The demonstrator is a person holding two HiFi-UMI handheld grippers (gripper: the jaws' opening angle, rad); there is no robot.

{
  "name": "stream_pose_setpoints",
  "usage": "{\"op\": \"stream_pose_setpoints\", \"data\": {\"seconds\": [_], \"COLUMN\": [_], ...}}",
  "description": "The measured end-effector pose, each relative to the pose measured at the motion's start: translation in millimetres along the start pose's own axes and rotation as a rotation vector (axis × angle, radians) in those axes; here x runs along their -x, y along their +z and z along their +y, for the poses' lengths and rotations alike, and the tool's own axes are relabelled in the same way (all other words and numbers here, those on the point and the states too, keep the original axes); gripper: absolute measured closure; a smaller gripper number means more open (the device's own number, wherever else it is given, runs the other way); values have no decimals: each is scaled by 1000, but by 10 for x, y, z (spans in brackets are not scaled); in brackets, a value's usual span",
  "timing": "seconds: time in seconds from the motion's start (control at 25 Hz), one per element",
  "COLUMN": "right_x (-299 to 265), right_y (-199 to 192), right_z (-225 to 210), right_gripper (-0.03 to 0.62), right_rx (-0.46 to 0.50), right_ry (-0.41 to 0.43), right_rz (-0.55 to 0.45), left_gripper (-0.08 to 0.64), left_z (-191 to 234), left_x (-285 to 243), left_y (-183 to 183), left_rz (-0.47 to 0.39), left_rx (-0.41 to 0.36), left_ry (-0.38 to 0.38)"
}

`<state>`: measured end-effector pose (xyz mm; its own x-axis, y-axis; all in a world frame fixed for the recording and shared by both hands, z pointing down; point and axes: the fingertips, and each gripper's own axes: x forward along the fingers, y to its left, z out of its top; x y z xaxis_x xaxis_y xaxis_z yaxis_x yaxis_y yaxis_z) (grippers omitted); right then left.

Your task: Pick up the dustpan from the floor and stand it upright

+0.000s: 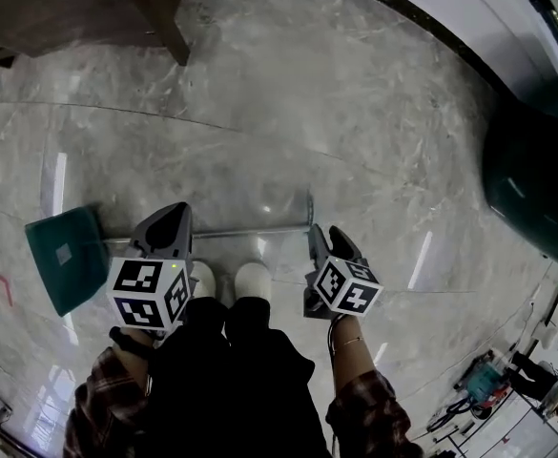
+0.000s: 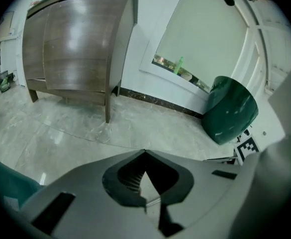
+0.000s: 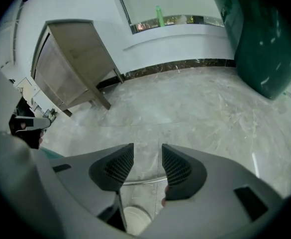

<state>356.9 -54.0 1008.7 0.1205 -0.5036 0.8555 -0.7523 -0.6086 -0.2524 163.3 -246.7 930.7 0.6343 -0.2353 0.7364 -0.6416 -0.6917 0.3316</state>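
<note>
The green plastic dustpan with a long metal handle (image 1: 64, 256) lies flat on the grey marbled floor (image 1: 355, 113), just ahead of the person's white shoes (image 1: 250, 280). Its long axis runs from 9 o'clock to 3 o'clock in the head view: the pan is at the 9 o'clock end, and the handle (image 1: 250, 230) extends to the 3 o'clock end.

The left gripper (image 1: 174, 216) hangs over the handle close to the pan. Its jaws are closed tip to tip and hold nothing; the left gripper view shows only floor through the gap behind the tips. The right gripper (image 1: 319, 237) hangs at the free end of the handle. Its jaws are parted and empty, and the handle (image 3: 140, 181) crosses the floor below them in the right gripper view.

Both grippers appear to be above the dustpan, not touching it. The dustpan lies at 12 o'clock of each gripper, crosswise to both. The right gripper is judged better placed for the pickup: it is already parted at the handle's end.

A brown wooden cabinet (image 2: 75, 49) stands at 11 o'clock, well apart.
</note>
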Motion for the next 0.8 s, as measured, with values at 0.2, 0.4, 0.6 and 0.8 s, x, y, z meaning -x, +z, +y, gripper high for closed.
{"op": "stream_pose_setpoints", "data": {"seconds": [0.2,0.4,0.6,0.8], "right_x": [-647,-1127,-1449,-1645], "right_y": [-251,-383,-601,-788], "right_z": [-238,-479,-703,-829], "right_gripper": [425,425,425,425], "right_rx": [30,88,88,59], "right_ry": [-28,-60,-100,-116], "right_rz": [47,79,137,178], "left_gripper": [559,558,558,558], "left_z": [174,203,142,143], "left_x": [-538,-1022,-1352,-1575], "left_y": [-452,-732,-919,-995], "left_rz": [65,104,143,184], "left_rx": [-22,-17,-68,-107], "left_ry": [-6,-32,-61,-83]}}
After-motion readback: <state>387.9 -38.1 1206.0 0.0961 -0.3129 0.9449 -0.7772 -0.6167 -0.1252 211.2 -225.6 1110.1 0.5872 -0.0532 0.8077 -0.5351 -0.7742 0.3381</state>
